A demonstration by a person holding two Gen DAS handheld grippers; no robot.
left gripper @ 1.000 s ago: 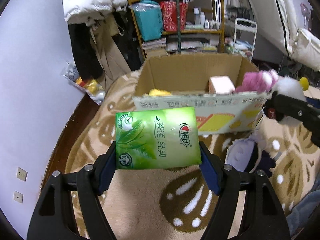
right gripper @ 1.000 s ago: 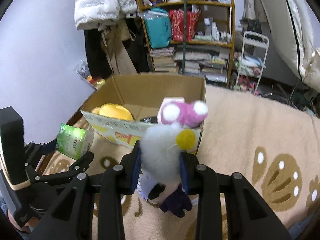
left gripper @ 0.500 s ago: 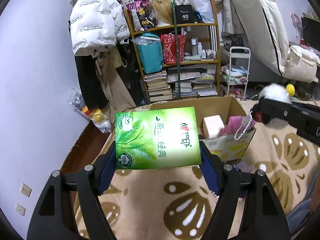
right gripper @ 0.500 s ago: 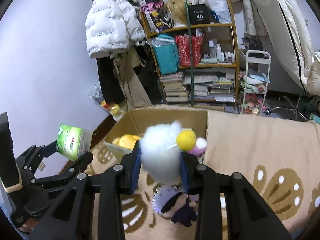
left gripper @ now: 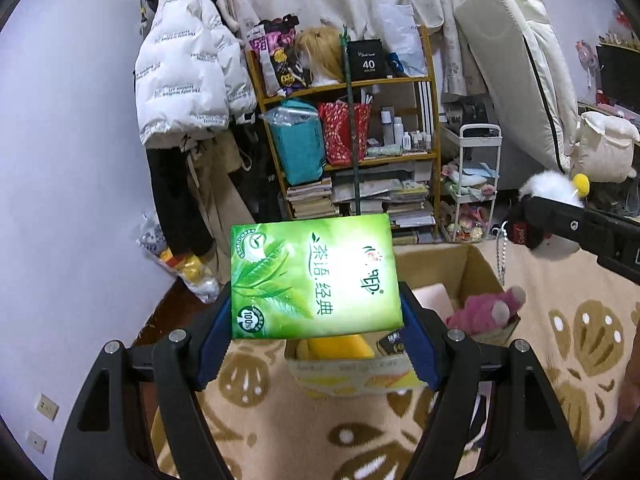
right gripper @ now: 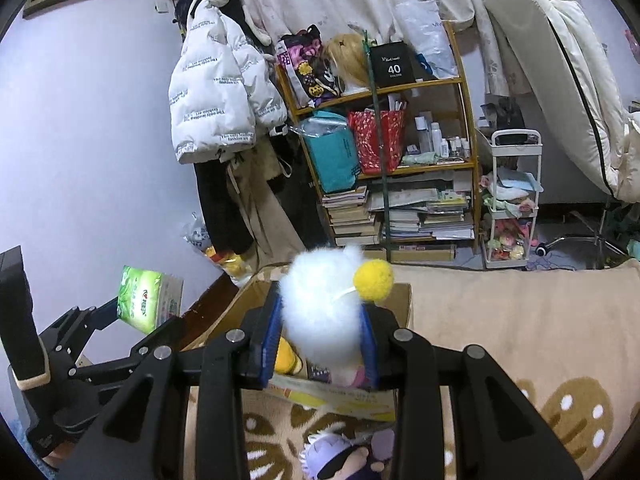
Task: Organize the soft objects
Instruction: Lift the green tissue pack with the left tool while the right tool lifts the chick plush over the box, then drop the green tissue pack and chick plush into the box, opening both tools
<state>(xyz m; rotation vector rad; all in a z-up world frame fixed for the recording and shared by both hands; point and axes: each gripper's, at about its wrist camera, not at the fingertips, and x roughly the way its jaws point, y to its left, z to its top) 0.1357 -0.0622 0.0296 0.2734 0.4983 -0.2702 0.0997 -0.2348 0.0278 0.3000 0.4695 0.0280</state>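
Above the patterned beige rug (left gripper: 580,344), both claws hang loaded over an open cardboard box (left gripper: 476,264) that already holds a pink plush (left gripper: 486,312), a yellow plush (left gripper: 336,346) and a pale pink block (left gripper: 434,298), so the sorting looks partly done. The left gripper (left gripper: 316,320) is clamped on a green tissue pack (left gripper: 314,278), a glossy plastic-wrapped slab with squared edges that bulges slightly between the blue pads. The right gripper (right gripper: 320,340) pinches a white fluffy toy (right gripper: 320,304), round and downy, with a yellow pompom (right gripper: 374,280) on a thin stalk and a bead chain hanging below it in the left view. Neither item is in the box yet, and a white-haired doll (right gripper: 340,456) lies on the rug just in front of the box, so by my judgement at least three things remain to be put away.
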